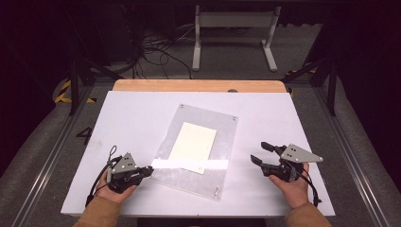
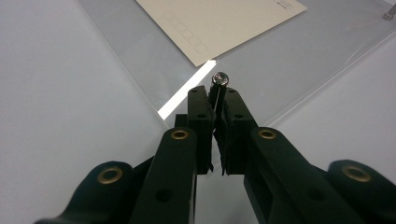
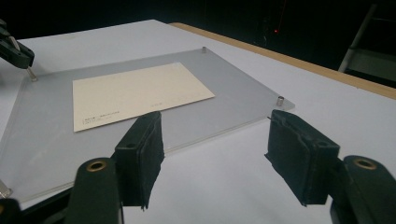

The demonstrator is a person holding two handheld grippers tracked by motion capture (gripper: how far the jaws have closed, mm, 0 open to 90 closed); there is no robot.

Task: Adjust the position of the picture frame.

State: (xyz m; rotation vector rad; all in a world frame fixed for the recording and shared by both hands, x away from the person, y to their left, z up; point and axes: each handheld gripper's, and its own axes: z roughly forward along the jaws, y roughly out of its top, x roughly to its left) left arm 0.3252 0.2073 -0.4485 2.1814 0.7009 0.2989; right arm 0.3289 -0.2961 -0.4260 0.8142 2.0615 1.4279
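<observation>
The left fingers (image 2: 218, 100) are clenched on a screw (image 2: 220, 79) at the near-left corner of the clear plate (image 1: 222, 137), which lies on the bench (image 1: 132, 109). The right fingers (image 3: 219, 144) hang released beside the plate's right edge. Unscrewing seems underway; next, twist and lift the screw free.

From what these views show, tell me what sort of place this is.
Probably a lab or recording workspace: a white table ringed by metal rails, loose cables on grey carpet behind, and dark surroundings.
</observation>
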